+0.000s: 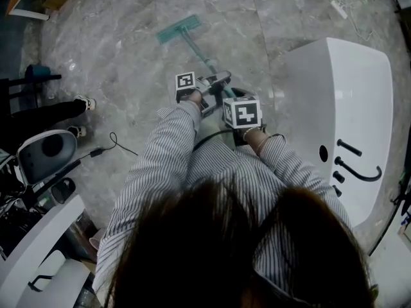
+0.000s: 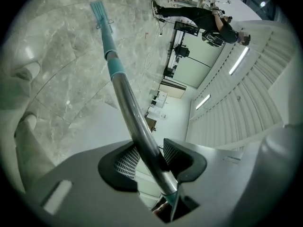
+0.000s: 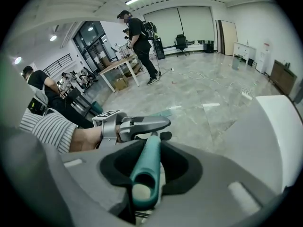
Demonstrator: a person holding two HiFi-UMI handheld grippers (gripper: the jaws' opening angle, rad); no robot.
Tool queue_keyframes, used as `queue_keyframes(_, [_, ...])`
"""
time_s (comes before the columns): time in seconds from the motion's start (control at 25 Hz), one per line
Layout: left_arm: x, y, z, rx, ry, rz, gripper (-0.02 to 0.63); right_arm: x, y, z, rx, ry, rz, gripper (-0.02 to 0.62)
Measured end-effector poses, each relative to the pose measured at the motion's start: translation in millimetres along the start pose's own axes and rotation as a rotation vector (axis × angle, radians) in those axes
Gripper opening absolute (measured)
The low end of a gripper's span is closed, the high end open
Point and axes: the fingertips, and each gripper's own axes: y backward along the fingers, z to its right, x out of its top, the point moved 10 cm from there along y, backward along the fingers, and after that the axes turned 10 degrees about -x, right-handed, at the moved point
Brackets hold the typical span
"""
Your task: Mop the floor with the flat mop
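Observation:
A flat mop with a teal head (image 1: 180, 29) lies on the grey marble floor, its pole (image 1: 200, 53) slanting back to my hands. In the head view my left gripper (image 1: 212, 85) is the forward one and my right gripper (image 1: 236, 108) sits just behind it. The left gripper (image 2: 149, 157) is shut on the metal part of the pole (image 2: 135, 122), whose far end carries the mop head (image 2: 98, 7). The right gripper (image 3: 149, 167) is shut on the teal grip end of the handle (image 3: 146, 164). The left gripper (image 3: 137, 124) shows just beyond it.
A large white curved unit (image 1: 347, 108) stands close on the right. A person's legs and shoes (image 1: 82, 102) and a loose cable (image 1: 115, 143) lie to the left, with white equipment (image 1: 45, 156) at lower left. People (image 3: 137, 37) stand by tables farther off.

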Motion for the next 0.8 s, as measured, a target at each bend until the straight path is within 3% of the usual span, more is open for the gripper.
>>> queue_keyframes(0.32, [-68, -6, -39, -0.058, -0.002, 0.064, 0.16, -59, 29, 33, 0.018, 0.043, 0.009, 0.113])
queue_keyframes(0.8, [-183, -1, -99, -0.077, -0.002, 0.095, 0.156, -166, 84, 74, 0.033, 0.072, 0.001, 0.114])
